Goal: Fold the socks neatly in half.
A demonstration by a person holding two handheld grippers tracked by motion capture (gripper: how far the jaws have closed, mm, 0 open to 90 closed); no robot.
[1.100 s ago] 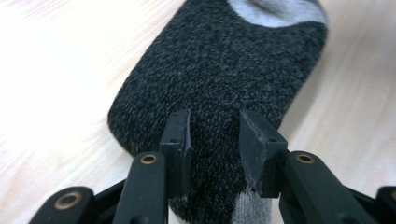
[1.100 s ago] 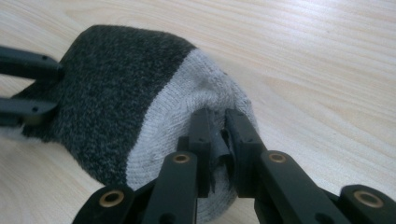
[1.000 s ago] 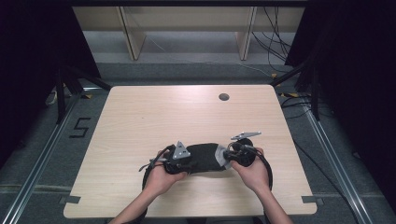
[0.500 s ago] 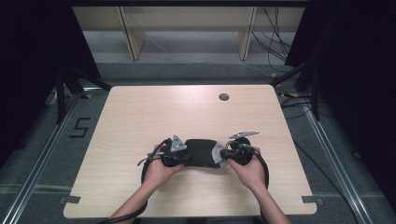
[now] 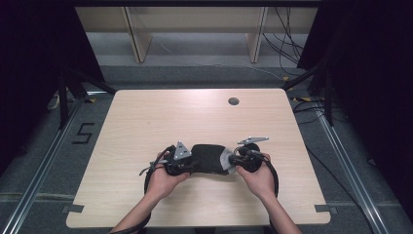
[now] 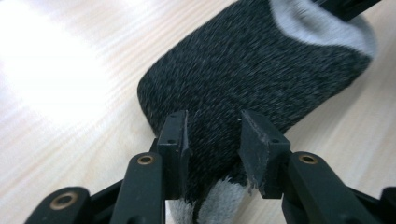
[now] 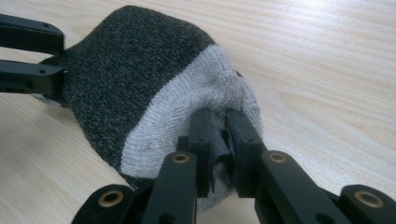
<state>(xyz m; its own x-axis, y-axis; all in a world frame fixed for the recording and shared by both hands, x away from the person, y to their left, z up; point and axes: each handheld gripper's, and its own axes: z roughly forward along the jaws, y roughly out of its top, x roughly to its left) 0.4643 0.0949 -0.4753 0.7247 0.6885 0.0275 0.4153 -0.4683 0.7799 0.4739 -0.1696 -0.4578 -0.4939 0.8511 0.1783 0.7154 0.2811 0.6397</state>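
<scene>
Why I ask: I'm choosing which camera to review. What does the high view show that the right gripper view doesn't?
The high view alone shows the whole table, its round hole, both hands and the floor around. The right gripper view alone shows the right gripper jaws pinched on the sock's grey toe up close. Both show the dark sock on the wood, held from both ends, and the left gripper.
</scene>
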